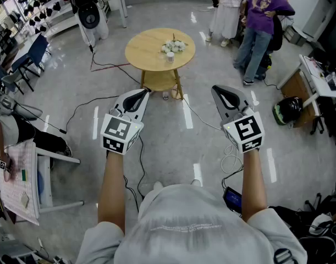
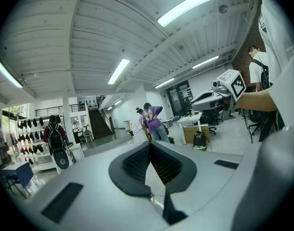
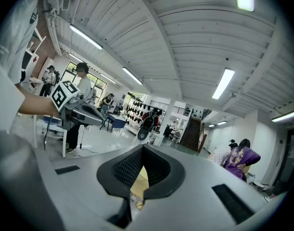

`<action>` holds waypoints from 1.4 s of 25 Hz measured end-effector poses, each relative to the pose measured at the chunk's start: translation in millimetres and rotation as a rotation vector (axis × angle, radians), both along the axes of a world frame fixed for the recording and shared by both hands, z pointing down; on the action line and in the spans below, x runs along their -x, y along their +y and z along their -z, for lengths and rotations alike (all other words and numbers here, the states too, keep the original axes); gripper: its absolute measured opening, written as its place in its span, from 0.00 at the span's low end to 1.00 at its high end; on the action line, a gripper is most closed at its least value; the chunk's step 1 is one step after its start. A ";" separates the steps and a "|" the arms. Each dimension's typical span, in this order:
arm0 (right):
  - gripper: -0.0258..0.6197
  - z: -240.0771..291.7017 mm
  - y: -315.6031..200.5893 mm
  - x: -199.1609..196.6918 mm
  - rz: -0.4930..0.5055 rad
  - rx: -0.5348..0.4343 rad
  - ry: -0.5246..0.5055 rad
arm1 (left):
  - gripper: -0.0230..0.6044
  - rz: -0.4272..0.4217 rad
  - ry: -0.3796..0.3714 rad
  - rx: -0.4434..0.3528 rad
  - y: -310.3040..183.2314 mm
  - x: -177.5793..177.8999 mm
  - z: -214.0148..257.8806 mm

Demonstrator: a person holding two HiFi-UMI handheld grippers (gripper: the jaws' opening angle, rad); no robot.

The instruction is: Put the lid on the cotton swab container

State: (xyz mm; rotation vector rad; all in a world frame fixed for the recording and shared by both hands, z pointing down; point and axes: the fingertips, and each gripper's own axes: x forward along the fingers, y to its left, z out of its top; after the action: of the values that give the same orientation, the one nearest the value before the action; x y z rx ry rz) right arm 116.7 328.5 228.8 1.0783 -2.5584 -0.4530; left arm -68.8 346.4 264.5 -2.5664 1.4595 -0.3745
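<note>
Approach first; your left gripper (image 1: 141,94) and right gripper (image 1: 219,90) are clenched empty, short of the round table (image 1: 143,51); step closer.

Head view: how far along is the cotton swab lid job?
Done: nothing visible. In hand: nothing. The left tongs and right tongs are both shut and empty, held over the glossy grey floor short of the round light-wood table. Left: everything. The small white items on that table are too small to tell container from lid, so approach, grasp and capping are all still to do.
</note>
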 end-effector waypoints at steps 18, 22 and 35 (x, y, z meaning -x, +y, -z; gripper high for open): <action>0.08 -13.7 14.4 52.6 -0.064 0.055 -0.091 | 0.06 -0.047 -0.009 0.012 5.9 60.9 -16.5; 0.08 -14.3 9.6 66.8 -0.078 0.060 -0.129 | 0.06 -0.069 -0.006 0.017 -2.1 74.2 -23.2; 0.08 -41.7 -135.0 60.0 -0.018 0.091 -0.105 | 0.06 -0.016 -0.022 0.027 -138.1 65.2 -34.7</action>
State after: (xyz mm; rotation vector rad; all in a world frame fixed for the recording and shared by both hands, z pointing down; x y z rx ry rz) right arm 56.8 193.5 270.5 1.1191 -2.6297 -0.2787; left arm -134.0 208.3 299.2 -2.5845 1.4353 -0.4221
